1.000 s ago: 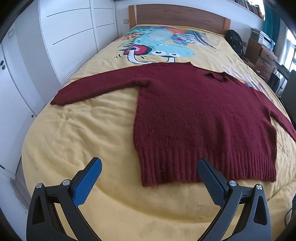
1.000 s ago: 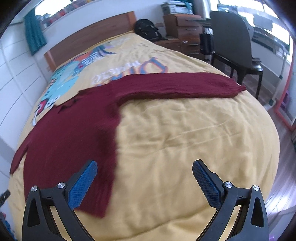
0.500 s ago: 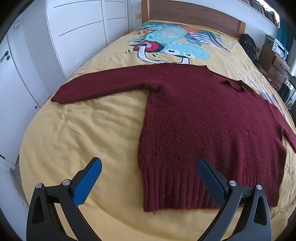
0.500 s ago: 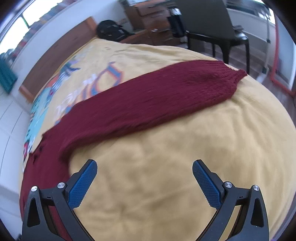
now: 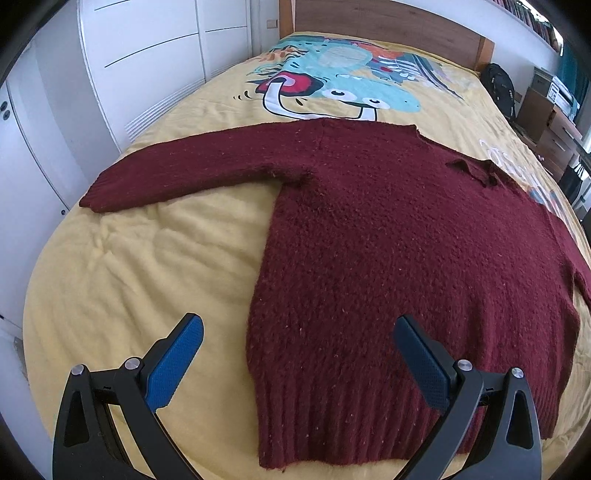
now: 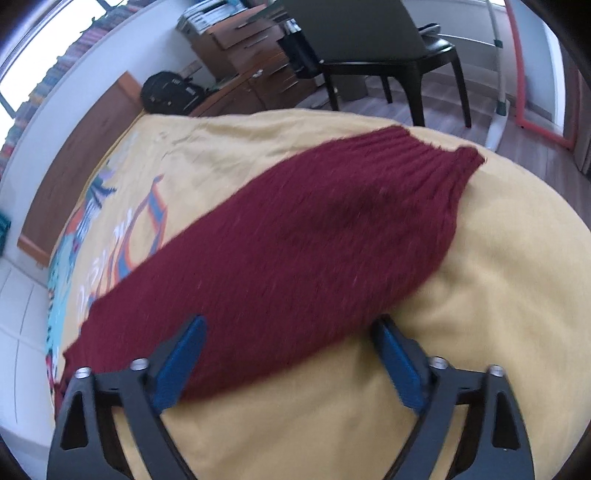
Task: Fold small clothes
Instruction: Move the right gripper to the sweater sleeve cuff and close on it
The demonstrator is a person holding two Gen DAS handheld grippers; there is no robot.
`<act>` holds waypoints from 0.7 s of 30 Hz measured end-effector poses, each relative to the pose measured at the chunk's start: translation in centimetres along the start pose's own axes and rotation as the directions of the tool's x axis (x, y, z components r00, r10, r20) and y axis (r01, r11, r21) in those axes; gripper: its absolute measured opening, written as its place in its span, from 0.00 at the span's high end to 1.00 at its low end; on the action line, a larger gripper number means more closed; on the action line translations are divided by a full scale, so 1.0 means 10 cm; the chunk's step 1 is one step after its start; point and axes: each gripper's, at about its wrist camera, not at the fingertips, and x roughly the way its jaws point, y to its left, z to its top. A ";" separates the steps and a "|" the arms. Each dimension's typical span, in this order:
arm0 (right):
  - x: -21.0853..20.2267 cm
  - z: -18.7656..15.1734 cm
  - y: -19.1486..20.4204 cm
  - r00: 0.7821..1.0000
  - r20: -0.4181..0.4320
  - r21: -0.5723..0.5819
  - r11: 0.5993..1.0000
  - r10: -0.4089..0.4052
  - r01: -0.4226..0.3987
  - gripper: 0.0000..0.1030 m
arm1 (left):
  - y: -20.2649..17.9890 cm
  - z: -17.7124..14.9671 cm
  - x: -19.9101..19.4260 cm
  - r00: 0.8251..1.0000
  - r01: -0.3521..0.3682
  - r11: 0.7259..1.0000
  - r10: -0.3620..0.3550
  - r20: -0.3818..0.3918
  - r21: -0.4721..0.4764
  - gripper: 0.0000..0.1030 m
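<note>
Left wrist view first: a dark red knitted sweater (image 5: 388,240) lies spread flat on a yellow bedspread (image 5: 140,266), its ribbed hem nearest the camera and its collar toward the wooden headboard (image 5: 388,26). One sleeve (image 5: 199,166) runs straight out toward the white wardrobe doors (image 5: 147,55). The left gripper (image 5: 299,362) hangs over the hem's near corner with its blue pads spread wide and nothing between them but the cloth lying below; no pad presses on the knit. No fold shows in the body or in this sleeve.

Right wrist view next: the sweater's other sleeve (image 6: 295,251) stretches across the bedspread toward a dark chair (image 6: 369,48) and a set of wooden drawers (image 6: 251,48), its ribbed cuff (image 6: 432,158) at the far end near the edge of the bed. The right gripper (image 6: 291,358) sits low over the middle of this sleeve. Its jaws have just been closing and now stand part-way in, with the sleeve's width lying between the pads; whether either pad touches the cloth cannot be told, and the picture is somewhat blurred.

Judged from this, the task is at its very start, and the step in hand is taking hold of this sleeve to fold it in across the body. The next move calls for the right jaws to pinch a good gather of the thick knit, then carry it over without dragging the body out of its flat lie.
</note>
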 end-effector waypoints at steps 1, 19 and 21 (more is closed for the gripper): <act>0.02 0.05 -0.04 1.000 0.008 0.020 1.000 -0.001 0.001 0.36 | 0.00 0.00 0.01 1.000 -0.003 1.000 0.003 -0.002 0.001 0.01; -0.06 0.54 0.10 0.994 0.066 0.052 0.995 0.086 -0.089 0.91 | -0.06 -0.04 0.08 1.000 0.008 1.000 -0.007 -0.021 0.012 0.01; -0.09 0.55 0.20 0.991 0.067 0.045 0.992 0.116 -0.119 0.91 | -0.05 -0.04 0.07 1.000 0.012 1.000 -0.012 -0.018 0.009 0.01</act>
